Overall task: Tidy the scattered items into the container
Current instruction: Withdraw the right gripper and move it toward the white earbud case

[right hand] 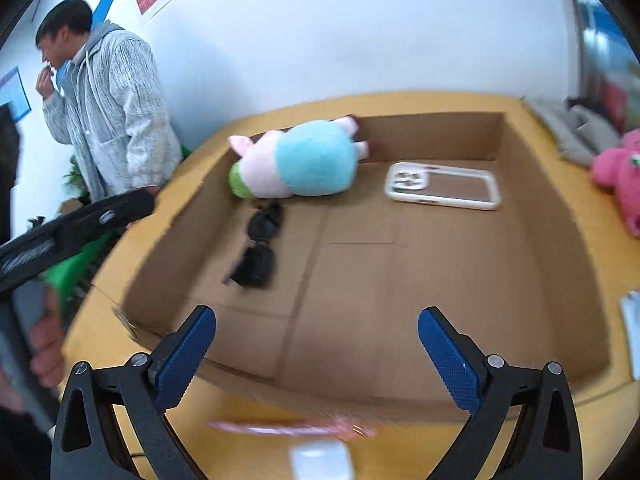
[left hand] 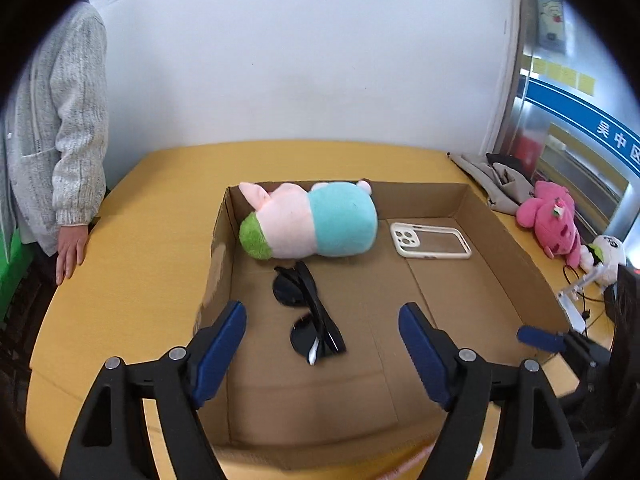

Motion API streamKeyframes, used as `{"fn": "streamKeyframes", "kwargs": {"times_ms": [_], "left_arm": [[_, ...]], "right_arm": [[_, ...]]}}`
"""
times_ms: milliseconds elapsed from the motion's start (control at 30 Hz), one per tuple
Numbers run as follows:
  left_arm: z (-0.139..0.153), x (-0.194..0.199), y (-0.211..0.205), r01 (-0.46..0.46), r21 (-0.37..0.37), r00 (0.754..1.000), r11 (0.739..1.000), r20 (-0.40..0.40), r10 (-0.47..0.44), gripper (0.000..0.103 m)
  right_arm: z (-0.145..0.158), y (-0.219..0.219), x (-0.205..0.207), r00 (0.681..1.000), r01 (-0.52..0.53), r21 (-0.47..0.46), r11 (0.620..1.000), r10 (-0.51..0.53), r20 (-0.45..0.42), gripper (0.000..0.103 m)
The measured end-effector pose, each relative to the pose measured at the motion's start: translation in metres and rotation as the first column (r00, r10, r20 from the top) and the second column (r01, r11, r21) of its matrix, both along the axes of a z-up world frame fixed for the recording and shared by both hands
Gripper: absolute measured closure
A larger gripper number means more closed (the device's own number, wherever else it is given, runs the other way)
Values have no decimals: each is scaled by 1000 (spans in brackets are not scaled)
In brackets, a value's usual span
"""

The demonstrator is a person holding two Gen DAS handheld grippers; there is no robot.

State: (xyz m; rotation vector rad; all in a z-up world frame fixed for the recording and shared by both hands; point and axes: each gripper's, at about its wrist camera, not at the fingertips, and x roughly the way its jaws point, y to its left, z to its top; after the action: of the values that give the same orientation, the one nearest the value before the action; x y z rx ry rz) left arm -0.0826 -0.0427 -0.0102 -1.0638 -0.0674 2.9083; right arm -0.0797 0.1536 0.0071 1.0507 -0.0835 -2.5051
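Pink strip (right hand: 292,426) and white case (right hand: 322,462) on table just near of box (right hand: 360,396), below right gripper (right hand: 316,344), nearer; strip runs left-right. Both grippers spread, empty; left gripper (left hand: 322,338) over sunglasses (left hand: 308,312).

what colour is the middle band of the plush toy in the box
Pale pink, between a green end and a turquoise end on the plush toy; the left wrist view shows it best.
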Motion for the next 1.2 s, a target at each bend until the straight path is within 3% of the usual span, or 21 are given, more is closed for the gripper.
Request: {"fn": "streamKeyframes", "kwargs": {"times_ms": [167,300,467,533,633,767,933,1200], "left_arm": [[-23,40,18,-26,-34,998,999,-56,24,24],[-35,38,19,-38,20,999,999,-35,39,24],[-62,29,18,-92,11,996,996,-20,93,24],[-75,27,16,-115,19,993,993,-15,116,24],[-81,29,26,-123,-59,990,991,-77,118,23],[-85,31,28,-141,-56,984,988,-122,133,21],[-90,37,29,-152,-60,967,987,-217,135,19],[-88,35,28,-147,-60,966,987,-221,130,18]], "right_arm": [[2,22,28,991,78,66,995,-70,-115,0],[2,26,29,985,74,79,994,-61,-159,0],[-24,34,15,983,125,112,986,-108,-146,0],[-32,35,16,975,132,124,983,-106,-196,0],[-37,35,18,966,130,111,985,-101,-240,0],[-42,36,23,946,118,84,990,-86,-314,0],[-41,35,26,945,117,82,990,-86,-315,0],[-41,31,24,945,122,82,989,-90,-316,0]]}}
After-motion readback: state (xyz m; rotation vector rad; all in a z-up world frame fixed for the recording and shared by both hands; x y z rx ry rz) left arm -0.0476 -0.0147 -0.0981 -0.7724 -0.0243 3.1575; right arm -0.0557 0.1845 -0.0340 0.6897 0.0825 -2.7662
